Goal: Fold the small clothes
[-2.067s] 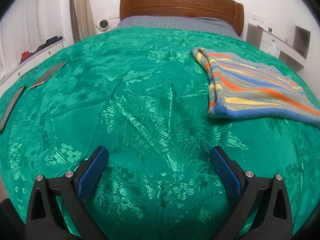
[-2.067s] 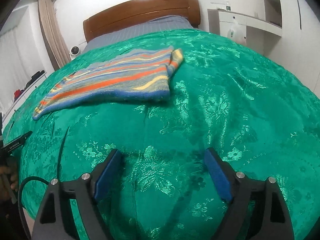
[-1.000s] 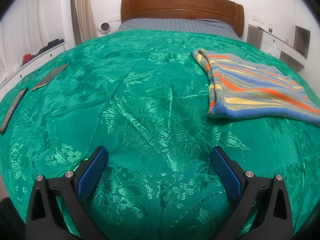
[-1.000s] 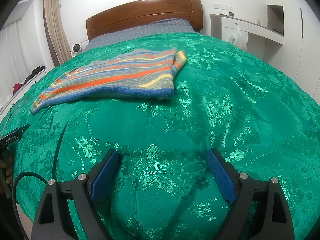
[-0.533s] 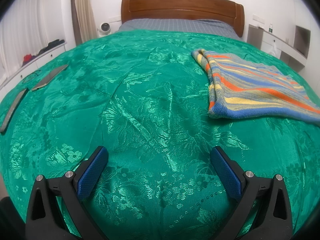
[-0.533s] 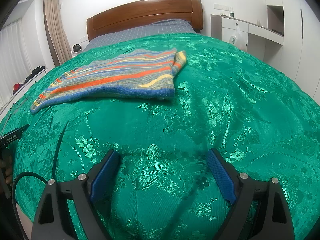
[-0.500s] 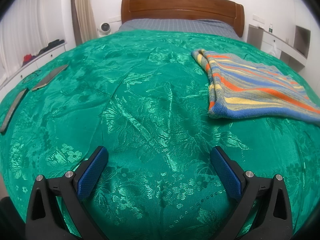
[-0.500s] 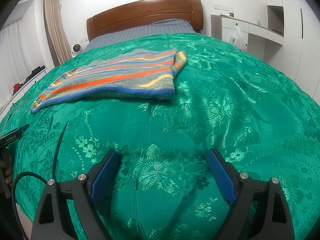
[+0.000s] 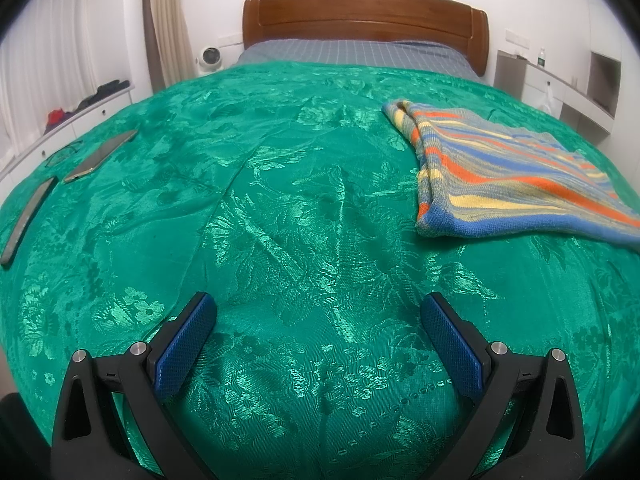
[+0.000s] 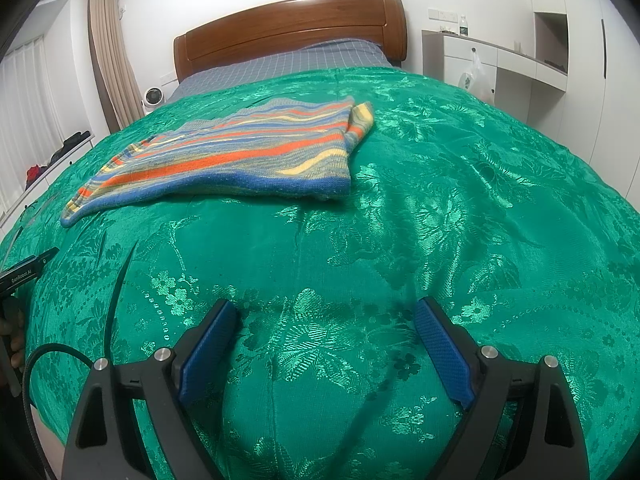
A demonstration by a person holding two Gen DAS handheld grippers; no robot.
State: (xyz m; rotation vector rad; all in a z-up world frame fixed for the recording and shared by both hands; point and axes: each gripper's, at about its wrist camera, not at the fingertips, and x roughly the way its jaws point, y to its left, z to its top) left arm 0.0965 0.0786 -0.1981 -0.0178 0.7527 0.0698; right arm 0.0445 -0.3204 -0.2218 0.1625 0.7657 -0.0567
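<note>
Green bedspread point(image 9: 280, 208), folded striped sweater point(image 9: 500, 176), both grippers empty, wide

Both wrist cams looking fwd and down from the foot edge of the bed point(image 9: 280, 200), low and close over it, facing the headboard point(image 9: 364, 16). Left cam sitting further left; sharing the striped garment point(image 10: 240, 156) and bed's middle.

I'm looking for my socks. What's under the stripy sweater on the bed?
The stripy sweater lies folded flat on the green bedspread. Only bedspread shows around its edges. Anything beneath it is covered, so I cannot tell.
</note>
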